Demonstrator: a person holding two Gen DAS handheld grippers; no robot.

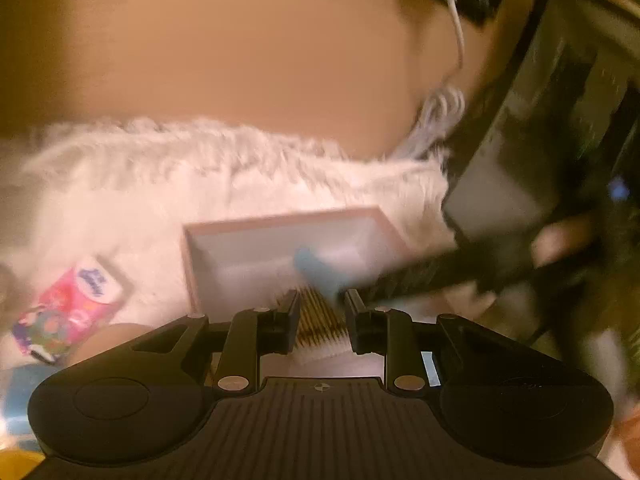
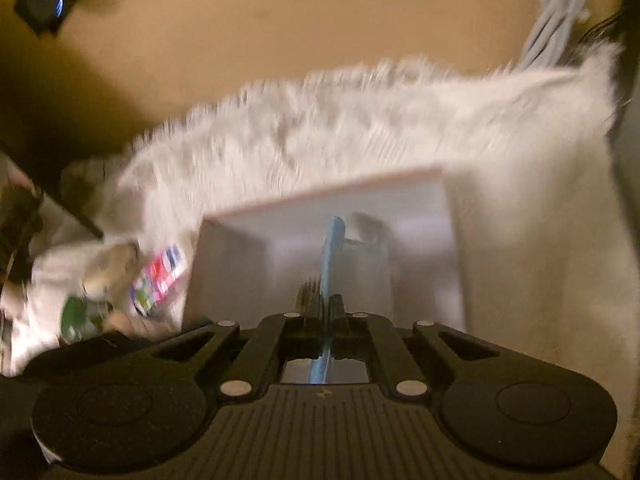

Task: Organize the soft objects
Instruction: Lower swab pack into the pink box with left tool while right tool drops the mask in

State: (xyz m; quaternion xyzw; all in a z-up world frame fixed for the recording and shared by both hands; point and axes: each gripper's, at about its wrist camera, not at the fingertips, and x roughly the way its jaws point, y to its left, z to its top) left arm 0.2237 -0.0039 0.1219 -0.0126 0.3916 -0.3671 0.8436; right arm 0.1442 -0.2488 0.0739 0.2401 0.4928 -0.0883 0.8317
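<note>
A white open box [image 1: 248, 256] with a pink rim lies on a fluffy white rug [image 1: 120, 184]. My left gripper [image 1: 322, 300] hovers at the box's near edge, shut on a bundle of tan sticks with white tips [image 1: 320, 328]. From the right, blurred, my right gripper [image 1: 400, 280] reaches over the box with a blue item [image 1: 316, 268] at its tip. In the right wrist view that gripper [image 2: 327, 300] is shut on the thin blue item [image 2: 329, 252], seen edge-on above the box [image 2: 420, 216]. What the blue item is stays unclear.
A pink tissue pack [image 1: 76, 296] [image 2: 160, 276] lies on the rug left of the box, with a green item [image 2: 76, 320] beside it. White cables [image 1: 440, 108] and dark furniture [image 1: 540, 120] stand at the rug's right end. Brown floor [image 1: 240, 40] lies beyond.
</note>
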